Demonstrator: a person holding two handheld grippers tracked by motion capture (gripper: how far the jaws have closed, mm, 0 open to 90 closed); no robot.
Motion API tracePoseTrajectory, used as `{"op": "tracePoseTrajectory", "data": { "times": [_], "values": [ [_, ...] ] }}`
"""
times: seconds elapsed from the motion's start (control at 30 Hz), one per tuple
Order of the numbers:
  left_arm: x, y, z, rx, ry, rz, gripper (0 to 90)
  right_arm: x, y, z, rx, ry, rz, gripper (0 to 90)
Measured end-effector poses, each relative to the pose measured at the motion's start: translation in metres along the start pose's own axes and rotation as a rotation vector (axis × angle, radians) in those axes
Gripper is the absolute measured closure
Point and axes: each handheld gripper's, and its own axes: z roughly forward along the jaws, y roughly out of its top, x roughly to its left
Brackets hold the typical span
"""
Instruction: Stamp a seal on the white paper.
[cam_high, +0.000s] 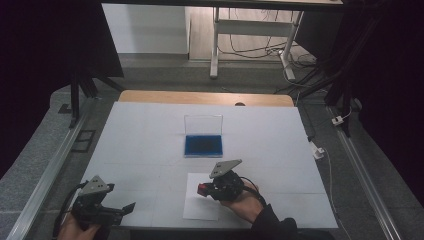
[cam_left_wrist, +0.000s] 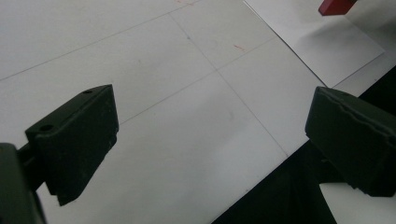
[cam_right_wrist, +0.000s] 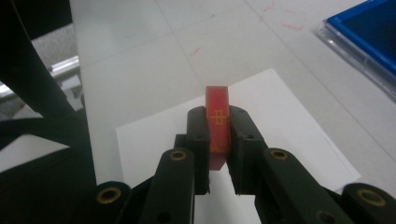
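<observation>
Step in hand: stamping. The right gripper (cam_right_wrist: 218, 140) fingers clamp a small red rectangular stamp block (cam_right_wrist: 217, 123) above the white paper sheet (cam_right_wrist: 289, 121). Left gripper (cam_left_wrist: 210, 140) fingers stand wide, empty. Next, probably press straight down (open blue ink pad (cam_high: 203, 144) lies beyond the fingers).

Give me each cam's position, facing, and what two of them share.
High view: above the near table edge, looking forward and down on the white table; both forearms, left gripper, right gripper.
Left gripper view: rides the left gripper, looking down across the table; two black fingers spread wide.
Right gripper view: rides the right gripper, facing the white paper sheet; fingers clamp a small red block with gold markings.
Shared: the red block appears in all three; the blue clear-lidded case in high and right.
</observation>
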Motion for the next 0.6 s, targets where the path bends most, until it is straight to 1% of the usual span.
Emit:
{"op": "tracePoseTrajectory", "data": {
  "times": [0.13,0.2,0.33,0.6],
  "values": [
    [0.0,0.0,0.0,0.0,0.0,0.001,3.3,0.002,-0.002,0.007,0.027,-0.019,-0.027,80.1],
    [0.0,0.0,0.0,0.001,0.0,0.001,3.3,0.002,-0.003,0.01,0.03,-0.031,-0.049,80.1],
    [0.0,0.0,0.0,0.001,0.0,0.002,3.3,0.002,-0.005,0.012,0.041,-0.049,-0.063,80.1],
    [0.0,0.0,0.0,0.001,-0.001,0.003,3.3,-0.001,-0.008,0.017,0.039,-0.074,-0.078,80.1]
  ]
}}
